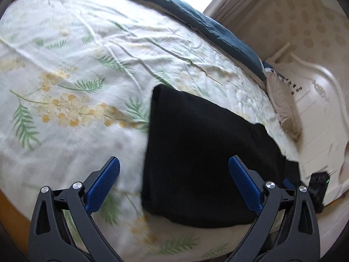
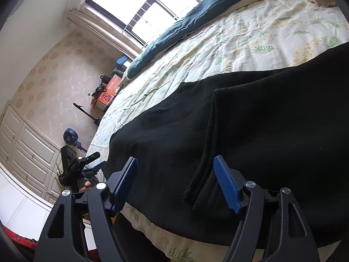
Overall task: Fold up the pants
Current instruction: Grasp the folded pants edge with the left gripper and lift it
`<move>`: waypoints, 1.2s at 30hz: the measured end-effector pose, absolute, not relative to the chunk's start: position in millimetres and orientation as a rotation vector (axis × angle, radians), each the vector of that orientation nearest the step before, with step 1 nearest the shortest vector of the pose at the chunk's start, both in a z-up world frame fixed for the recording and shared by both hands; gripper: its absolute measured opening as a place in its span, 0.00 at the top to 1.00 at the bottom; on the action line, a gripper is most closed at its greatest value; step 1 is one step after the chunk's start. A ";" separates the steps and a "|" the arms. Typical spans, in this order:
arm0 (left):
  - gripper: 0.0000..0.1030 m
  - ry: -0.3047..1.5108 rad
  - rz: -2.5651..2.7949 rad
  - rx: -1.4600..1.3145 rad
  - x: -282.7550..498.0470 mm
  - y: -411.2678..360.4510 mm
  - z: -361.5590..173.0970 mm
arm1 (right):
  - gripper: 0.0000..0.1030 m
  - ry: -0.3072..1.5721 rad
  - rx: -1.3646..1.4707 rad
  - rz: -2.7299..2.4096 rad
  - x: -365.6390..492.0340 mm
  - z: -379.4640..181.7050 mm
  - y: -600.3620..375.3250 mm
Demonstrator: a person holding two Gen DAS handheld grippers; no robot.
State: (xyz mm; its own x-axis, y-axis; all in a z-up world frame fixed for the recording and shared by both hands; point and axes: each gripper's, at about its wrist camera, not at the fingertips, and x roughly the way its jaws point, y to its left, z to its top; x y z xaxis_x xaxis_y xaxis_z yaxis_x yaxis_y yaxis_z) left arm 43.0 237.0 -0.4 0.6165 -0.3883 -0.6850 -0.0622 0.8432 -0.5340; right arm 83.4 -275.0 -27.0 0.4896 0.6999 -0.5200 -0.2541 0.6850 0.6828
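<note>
Right gripper (image 2: 175,182): jaws apart, empty, above pants (image 2: 250,120) waistband. Left gripper (image 1: 174,183): apart, empty. Advice: square pants edges, press flat.

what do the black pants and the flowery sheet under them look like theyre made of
The folded black pants: probably thick matte knit, like sweatpant fleece; a ribbed, stitched band shows near the right tongs. The pale floral bed sheet: likely thin woven cotton, matte, with fine creases throughout.
</note>
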 end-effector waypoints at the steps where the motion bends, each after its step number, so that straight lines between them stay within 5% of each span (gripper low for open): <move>1: 0.03 0.903 -0.212 -0.572 46.8 239.6 -3.2 | 0.30 0.880 0.576 0.619 83.5 -26.8 -274.3; 7: 0.06 0.921 -0.382 -0.678 74.9 233.0 -7.1 | 0.29 0.881 0.580 0.614 84.4 -26.8 -272.6; 10: 0.36 0.985 -0.537 -0.776 87.4 218.5 -18.5 | 0.28 0.876 0.580 0.609 83.2 -27.2 -271.9; 12: 0.70 1.051 -0.545 -0.802 94.1 210.8 -31.0 | 0.27 0.871 0.576 0.606 82.0 -27.5 -270.8; 15: 0.80 1.041 -0.521 -0.780 93.3 206.7 -26.6 | 0.26 0.867 0.570 0.600 80.8 -27.1 -269.9; 36: 0.87 0.845 -0.353 -0.119 82.7 3.2 134.1 | 0.27 0.819 0.645 0.560 43.5 -13.4 -281.6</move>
